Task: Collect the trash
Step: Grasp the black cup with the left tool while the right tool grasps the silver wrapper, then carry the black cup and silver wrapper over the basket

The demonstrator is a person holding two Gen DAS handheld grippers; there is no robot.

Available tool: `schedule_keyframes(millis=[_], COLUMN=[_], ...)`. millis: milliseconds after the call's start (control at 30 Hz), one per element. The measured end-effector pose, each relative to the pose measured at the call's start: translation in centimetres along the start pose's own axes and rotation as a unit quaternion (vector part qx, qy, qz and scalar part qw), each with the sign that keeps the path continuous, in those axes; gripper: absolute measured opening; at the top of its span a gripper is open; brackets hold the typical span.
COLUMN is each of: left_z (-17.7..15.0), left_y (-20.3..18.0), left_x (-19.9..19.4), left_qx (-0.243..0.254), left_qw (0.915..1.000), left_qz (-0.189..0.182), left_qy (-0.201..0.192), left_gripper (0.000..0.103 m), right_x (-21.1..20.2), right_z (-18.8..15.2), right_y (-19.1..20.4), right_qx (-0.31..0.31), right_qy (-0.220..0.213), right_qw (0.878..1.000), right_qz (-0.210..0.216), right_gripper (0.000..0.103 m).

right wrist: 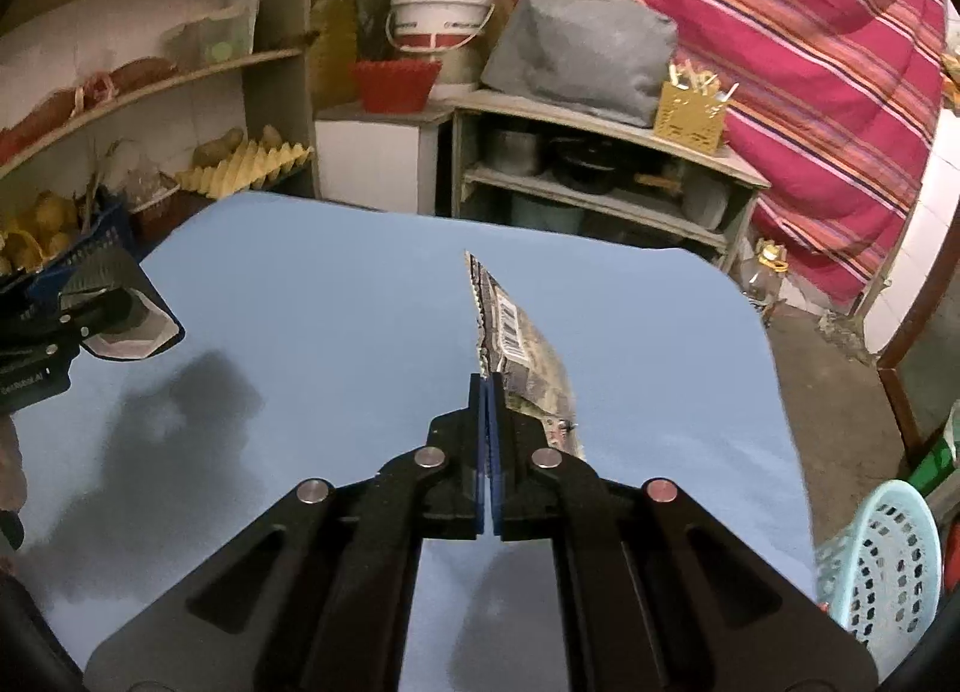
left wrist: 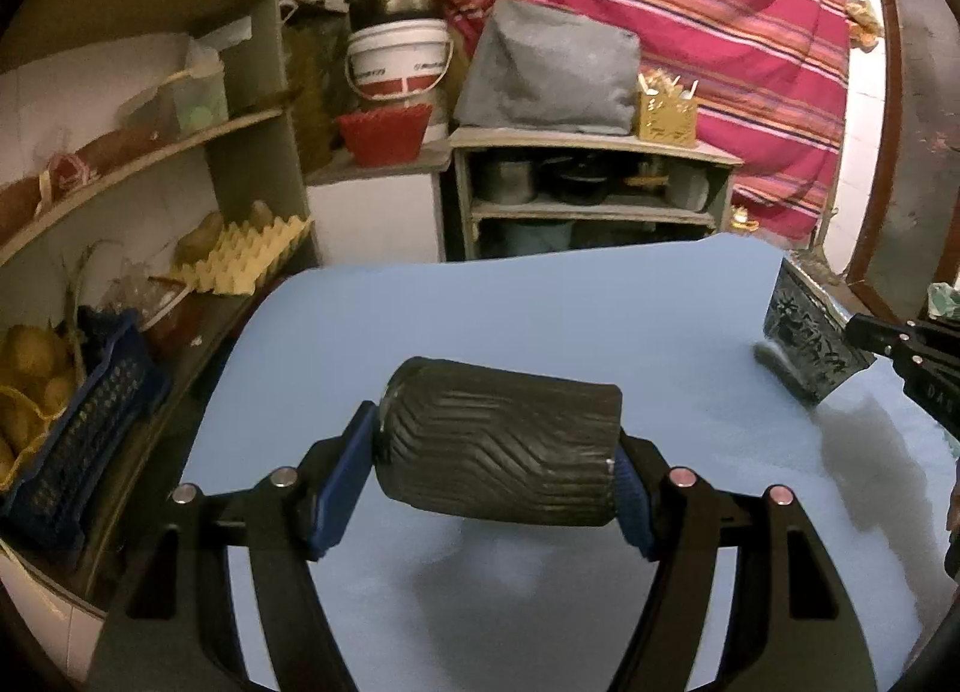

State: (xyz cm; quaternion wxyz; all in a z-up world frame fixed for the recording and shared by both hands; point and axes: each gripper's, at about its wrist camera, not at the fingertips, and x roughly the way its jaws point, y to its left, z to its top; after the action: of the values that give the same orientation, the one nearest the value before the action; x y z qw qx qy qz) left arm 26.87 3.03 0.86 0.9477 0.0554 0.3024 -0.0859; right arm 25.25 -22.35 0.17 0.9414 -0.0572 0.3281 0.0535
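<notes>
Left shelving (left wrist: 144, 164) held an egg tray (left wrist: 246, 257) of yellow moulded pulp and a dark blue perforated crate (left wrist: 90, 422) with yellowish produce.

Left gripper (left wrist: 498, 446) was clamped on a black paper cup (left wrist: 501, 446). The cup was ribbed with a zigzag embossed pattern and roughly cylindrical, tapering slightly. Its long axis lay sideways across the jaws, narrow base toward the left pad and wider end toward the right. It was held off the table (left wrist: 600, 308), a smooth matte light blue top with rounded corners, and cast a shadow beneath. In the right wrist view the same cup (right wrist: 129, 320) showed at the left edge, white-lined mouth facing the camera.

Right gripper (right wrist: 487, 386) was pinched fully together on a snack wrapper (right wrist: 528, 344). The wrapper was flat, crinkled foil-like film with a dark print, a barcode and a serrated edge. Seen edge-on, its long axis ran away from the jaws toward the far table edge, raised above the tabletop. From the left wrist view the wrapper (left wrist: 810, 344) hung at the right, near the table's right edge.

Far right stood a pale blue plastic basket (right wrist: 888, 566) with holes, beside the table.
</notes>
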Motion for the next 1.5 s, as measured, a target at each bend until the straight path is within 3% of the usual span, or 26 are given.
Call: schedule_keyframes(millis=[900,1233,1500], left_z=[2.2,2.5,2.7], left_y=[-11.9,-16.7,-23.1], left_x=[-5.5,-6.5,-6.8], left_qx=[0.039,0.031,0.027], left_qw=[0.9984,0.9985,0.9976], left_qz=[0.007,0.002,-0.019], left_qy=[-0.040,-0.045,-0.062], left_gripper=[0.069,0.069,0.069], right_x=[-10.6,-14.9,-18.3], right_z=[-2.3,-4.7,-7.5], right_y=[-9.5,-14.6,-20.1], right_qx=[0.064,0.095,0.137], right_qy=[-0.045,-0.059,-0.070], right_qw=[0.997,0.994,0.987], right_qz=[0.004,-0.020,-0.054], right_gripper=[0.002,0.002,0.002])
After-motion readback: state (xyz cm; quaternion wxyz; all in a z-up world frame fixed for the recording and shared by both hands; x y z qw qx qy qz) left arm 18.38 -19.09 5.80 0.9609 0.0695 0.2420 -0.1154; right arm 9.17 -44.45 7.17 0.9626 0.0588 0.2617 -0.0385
